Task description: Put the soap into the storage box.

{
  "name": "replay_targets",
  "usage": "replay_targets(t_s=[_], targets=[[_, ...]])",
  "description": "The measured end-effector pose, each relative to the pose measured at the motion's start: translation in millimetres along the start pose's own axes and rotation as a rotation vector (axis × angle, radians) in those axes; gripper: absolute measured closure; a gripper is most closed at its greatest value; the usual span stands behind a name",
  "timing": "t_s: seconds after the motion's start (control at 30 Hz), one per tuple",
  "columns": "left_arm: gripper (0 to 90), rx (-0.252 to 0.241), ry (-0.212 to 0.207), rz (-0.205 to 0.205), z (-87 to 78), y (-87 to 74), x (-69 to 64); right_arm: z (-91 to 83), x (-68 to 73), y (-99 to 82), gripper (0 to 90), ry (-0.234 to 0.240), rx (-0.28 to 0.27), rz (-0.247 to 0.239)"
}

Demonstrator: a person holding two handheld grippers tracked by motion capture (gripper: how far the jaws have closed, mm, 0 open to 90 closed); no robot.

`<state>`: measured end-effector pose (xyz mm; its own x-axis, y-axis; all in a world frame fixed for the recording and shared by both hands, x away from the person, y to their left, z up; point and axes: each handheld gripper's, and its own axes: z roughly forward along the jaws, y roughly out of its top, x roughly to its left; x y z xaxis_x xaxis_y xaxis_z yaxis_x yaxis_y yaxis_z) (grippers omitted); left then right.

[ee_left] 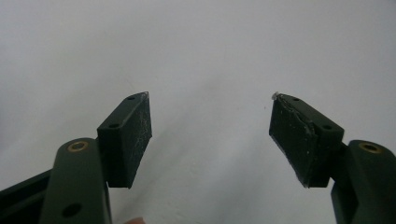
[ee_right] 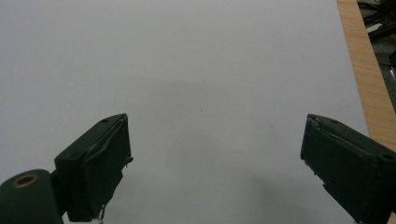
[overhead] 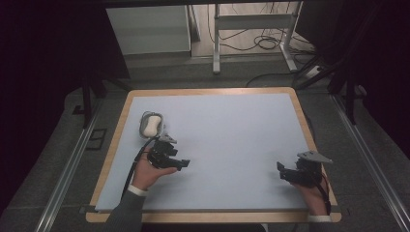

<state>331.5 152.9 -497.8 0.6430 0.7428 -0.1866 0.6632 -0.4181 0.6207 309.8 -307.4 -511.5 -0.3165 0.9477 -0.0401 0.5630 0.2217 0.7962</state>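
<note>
High view, table: a pale blue mat [overhead: 222, 145] covers a wood-edged table [overhead: 118, 125], seen from above.
High view, mouse: a white mouse [overhead: 151, 125] with a grey cable looped round it lies on the mat at far left, well apart from the right side.
High view, left gripper: the left gripper [overhead: 183, 164] sits low over the mat at near left, just nearer than the mouse and not touching it; its jaws point right.
High view, right gripper: the right gripper [overhead: 281, 170] rests at near right, close to the table's near edge, jaws pointing left.
Left gripper view: two black jaws stand wide apart over bare mat [ee_left: 205, 56], nothing between the pads [ee_left: 133, 135].
Right gripper view: the jaws gape wide over bare mat [ee_right: 187, 70], holding nothing; the table's wooden edge [ee_right: 357, 56] runs along the right.
</note>
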Motion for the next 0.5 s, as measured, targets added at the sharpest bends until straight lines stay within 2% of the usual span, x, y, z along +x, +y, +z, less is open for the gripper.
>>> replay_targets(t_s=[0.17,0.5], targets=[[29.5,0.008,-0.004,-0.001,2.8,-5.4,0.8,-0.1,1.1,0.1,8.5,0.001,-0.002,-0.001],[28.6,-0.005,0.001,-0.001,1.1,-4.0,1.4,-0.8,1.4,0.2,8.5,0.003,-0.001,-0.004]])
